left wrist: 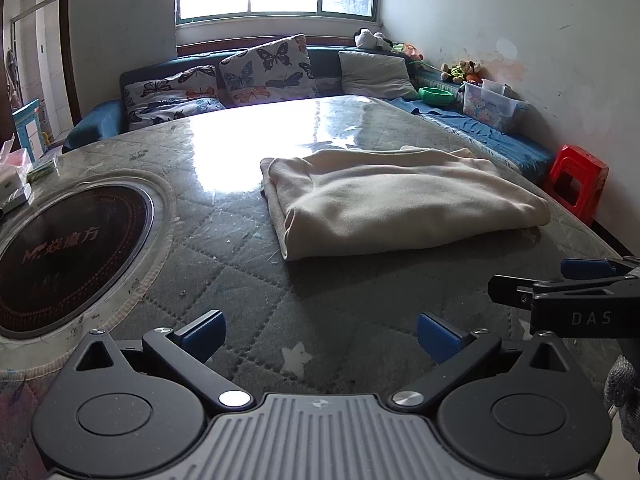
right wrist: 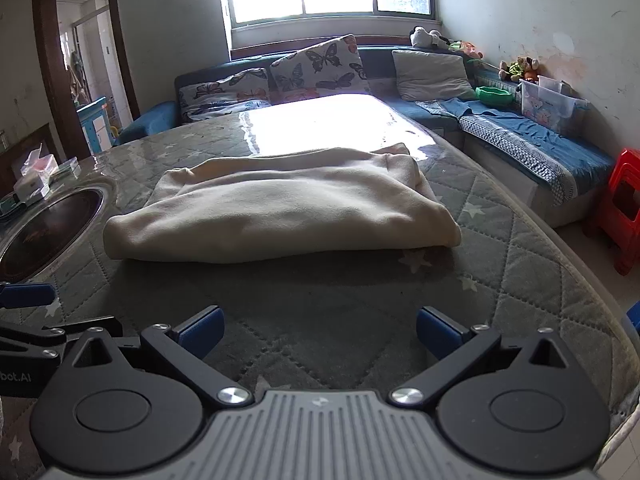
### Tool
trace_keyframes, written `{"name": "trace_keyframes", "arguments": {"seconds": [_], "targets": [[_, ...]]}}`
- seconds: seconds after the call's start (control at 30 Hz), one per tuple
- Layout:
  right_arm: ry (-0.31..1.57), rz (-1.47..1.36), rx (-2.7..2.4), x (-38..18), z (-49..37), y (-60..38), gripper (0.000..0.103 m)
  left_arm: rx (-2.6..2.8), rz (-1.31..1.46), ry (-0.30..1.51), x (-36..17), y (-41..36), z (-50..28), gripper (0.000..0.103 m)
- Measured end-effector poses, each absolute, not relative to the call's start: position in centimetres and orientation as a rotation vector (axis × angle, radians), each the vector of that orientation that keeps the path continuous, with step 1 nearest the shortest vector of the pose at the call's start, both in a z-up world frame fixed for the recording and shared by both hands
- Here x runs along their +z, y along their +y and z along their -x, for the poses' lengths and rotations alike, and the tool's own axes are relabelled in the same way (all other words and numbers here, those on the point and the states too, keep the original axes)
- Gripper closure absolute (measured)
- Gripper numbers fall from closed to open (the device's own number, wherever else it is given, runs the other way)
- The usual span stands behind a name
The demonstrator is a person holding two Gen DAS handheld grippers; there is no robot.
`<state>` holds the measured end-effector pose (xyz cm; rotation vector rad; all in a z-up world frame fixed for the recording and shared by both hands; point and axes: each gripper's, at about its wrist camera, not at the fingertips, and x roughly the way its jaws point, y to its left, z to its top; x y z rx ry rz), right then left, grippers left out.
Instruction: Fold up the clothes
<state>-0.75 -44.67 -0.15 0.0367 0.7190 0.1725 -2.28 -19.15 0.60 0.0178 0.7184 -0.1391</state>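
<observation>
On the grey quilted surface (left wrist: 248,264), towards its right edge and well short of the far edge, lay the cream fleece garment (left wrist: 400,204), already folded into a thick, roughly rectangular bundle with its layered edges stacked and a rounded fold along the near side. Judging by that shape, the folding looked essentially finished; at most a final tidying or setting aside seemed left, and no other unfolded clothes showed in either view. The left gripper (left wrist: 320,338) hovered above the near edge of the surface with its blue-padded fingers (left wrist: 204,336) spread wide and nothing between them. The right gripper (right wrist: 320,334) sat likewise near the same edge, facing the bundle, its fingers (right wrist: 438,332) wide apart and empty, apart from the cloth. To the left, a round dark glass cooktop (left wrist: 64,260) was sunk into the surface, printed with a faint logo reading roughly "Mr." followed by Chinese characters too dim to make out fully. The right gripper's body, seen from the left wrist, bore the letters "DAS", and the left gripper's body, seen from the right wrist, carried a cropped "bot.AI".
</observation>
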Motion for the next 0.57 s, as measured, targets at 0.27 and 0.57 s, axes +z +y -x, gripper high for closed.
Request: {"name": "trace_keyframes", "arguments": {"seconds": [0.27,0.57], "targets": [[0.701,-0.018,0.162,0.0,1.1,-44.3,0.0,-0.146,-0.016,0.708,0.8,-19.4,2.8,0.0],[0.683,-0.016,0.164,0.4,1.6,-44.2,0.0,-0.156,-0.024,0.698,1.0,-19.8,3.3,0.0]]}}
